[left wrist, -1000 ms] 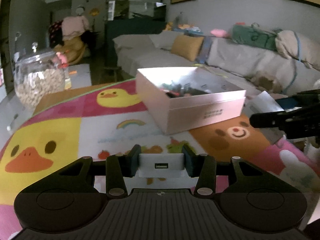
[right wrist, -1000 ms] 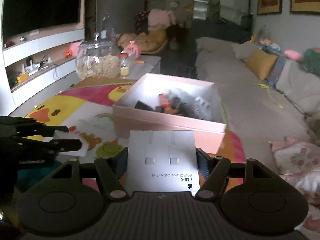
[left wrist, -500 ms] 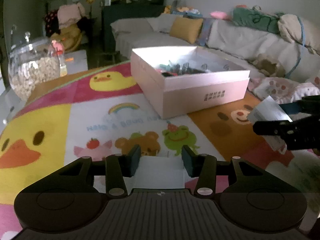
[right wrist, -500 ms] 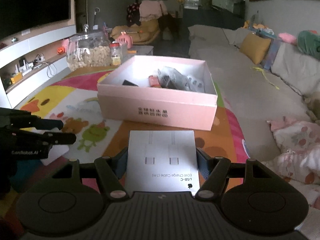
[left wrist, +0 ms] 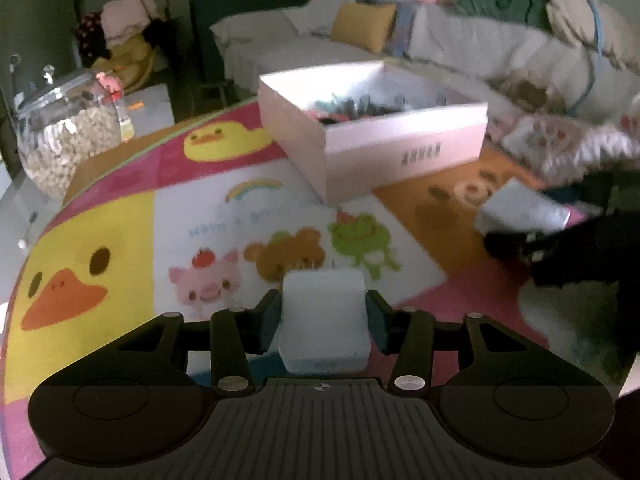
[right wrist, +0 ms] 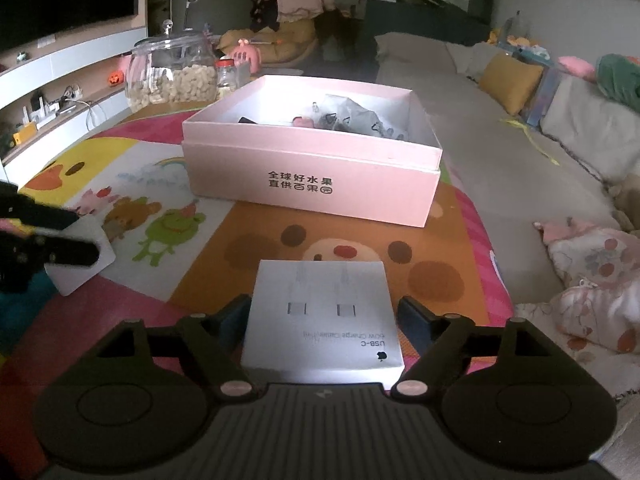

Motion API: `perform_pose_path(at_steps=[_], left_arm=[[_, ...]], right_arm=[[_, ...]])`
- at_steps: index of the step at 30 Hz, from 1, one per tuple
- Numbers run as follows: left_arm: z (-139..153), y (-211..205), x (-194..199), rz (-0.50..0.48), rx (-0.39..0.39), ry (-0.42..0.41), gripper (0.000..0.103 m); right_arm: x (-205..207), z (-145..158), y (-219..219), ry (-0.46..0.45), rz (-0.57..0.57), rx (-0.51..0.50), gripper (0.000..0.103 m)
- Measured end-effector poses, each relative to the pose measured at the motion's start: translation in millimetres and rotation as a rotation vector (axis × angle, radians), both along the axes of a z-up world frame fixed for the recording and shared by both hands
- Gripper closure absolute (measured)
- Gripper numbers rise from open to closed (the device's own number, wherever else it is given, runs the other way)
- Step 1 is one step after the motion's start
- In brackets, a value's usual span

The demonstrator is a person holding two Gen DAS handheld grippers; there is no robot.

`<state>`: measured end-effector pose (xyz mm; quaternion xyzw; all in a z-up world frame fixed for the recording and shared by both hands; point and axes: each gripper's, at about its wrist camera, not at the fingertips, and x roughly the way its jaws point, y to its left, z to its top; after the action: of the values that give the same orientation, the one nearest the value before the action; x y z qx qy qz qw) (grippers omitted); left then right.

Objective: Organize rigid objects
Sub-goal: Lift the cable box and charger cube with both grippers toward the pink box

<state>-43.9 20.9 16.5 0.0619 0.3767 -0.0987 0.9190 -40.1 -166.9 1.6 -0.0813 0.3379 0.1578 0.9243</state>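
A white charger block lies on the cartoon play mat between the pads of my left gripper. Those jaws are opening and the pads stand just off its sides. A flat white USB-C cable box lies on the orange bear panel between the fingers of my right gripper. These jaws are opening too, with narrow gaps on both sides. An open pink cardboard box with several small items inside stands further along the mat. The right wrist view has the left gripper and charger block at its left edge.
A glass jar of pale snacks stands beyond the mat at the back left. A long grey sofa with cushions runs along the right. A patterned pink cushion lies at the mat's right edge. A low white shelf lines the left wall.
Both grippers have sunk to the mat. The right jaws have widened off the cable box. The charger block has tipped flat between the left pads, hiding its port face.
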Motion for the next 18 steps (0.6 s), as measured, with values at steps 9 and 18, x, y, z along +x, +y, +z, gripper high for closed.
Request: perform_pose_path(at_steps=[9, 18], left_arm=[[-7, 0, 18, 0.029, -0.057, 0.017, 0.053], [-6, -6, 16, 0.029, -0.025, 0.009, 0.053]], right_arm=[[2, 2, -1, 0.008, 0.002, 0.011, 0.023], [3, 11, 1, -0.018, 0.007, 0.015, 0.034]])
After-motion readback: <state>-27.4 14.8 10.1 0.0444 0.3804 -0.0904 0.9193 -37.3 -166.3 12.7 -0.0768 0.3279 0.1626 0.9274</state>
